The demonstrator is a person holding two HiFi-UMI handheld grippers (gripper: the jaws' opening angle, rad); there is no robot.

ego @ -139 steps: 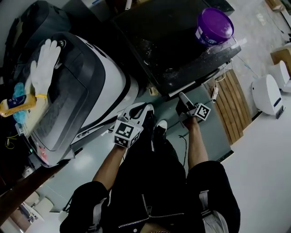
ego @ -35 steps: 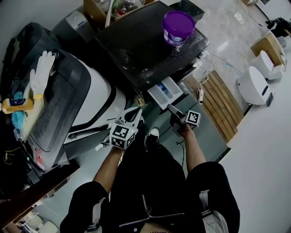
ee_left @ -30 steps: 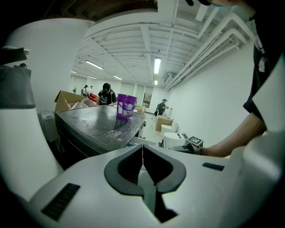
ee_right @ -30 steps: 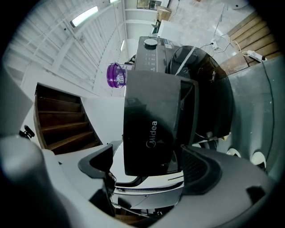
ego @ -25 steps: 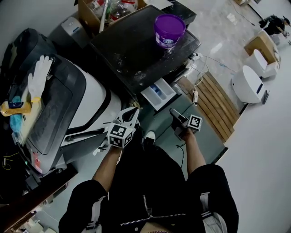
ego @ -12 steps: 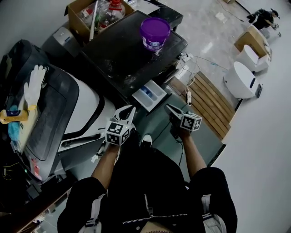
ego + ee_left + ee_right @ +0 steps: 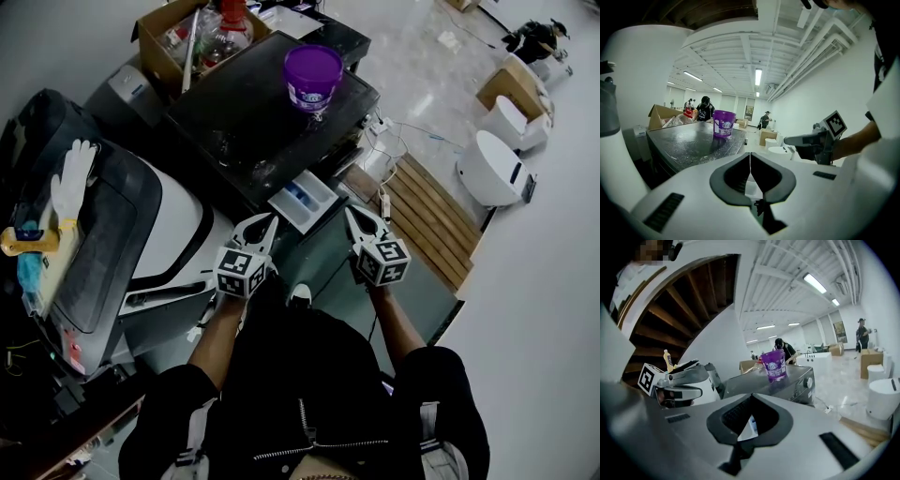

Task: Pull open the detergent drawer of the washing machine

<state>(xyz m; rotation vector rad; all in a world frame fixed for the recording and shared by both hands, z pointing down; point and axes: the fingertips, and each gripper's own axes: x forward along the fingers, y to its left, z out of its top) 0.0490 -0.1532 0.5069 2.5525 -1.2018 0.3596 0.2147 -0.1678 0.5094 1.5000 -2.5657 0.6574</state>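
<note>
With the white plastic detergent drawer (image 7: 305, 199) pulled out at 12 o'clock, the left gripper (image 7: 258, 225) and just-closed right gripper (image 7: 354, 217) were held clenched, empty.

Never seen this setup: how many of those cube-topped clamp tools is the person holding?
2: the left gripper near the white machine, jaws shut; the right gripper beside the pulled-out detergent drawer, its jaws having just closed, empty. None appears hidden.

Open detergent drawer (image 7: 305, 200) of washing machine (image 7: 248, 127), near left tool (image 7: 262, 225) and right tool (image 7: 353, 215).
</note>
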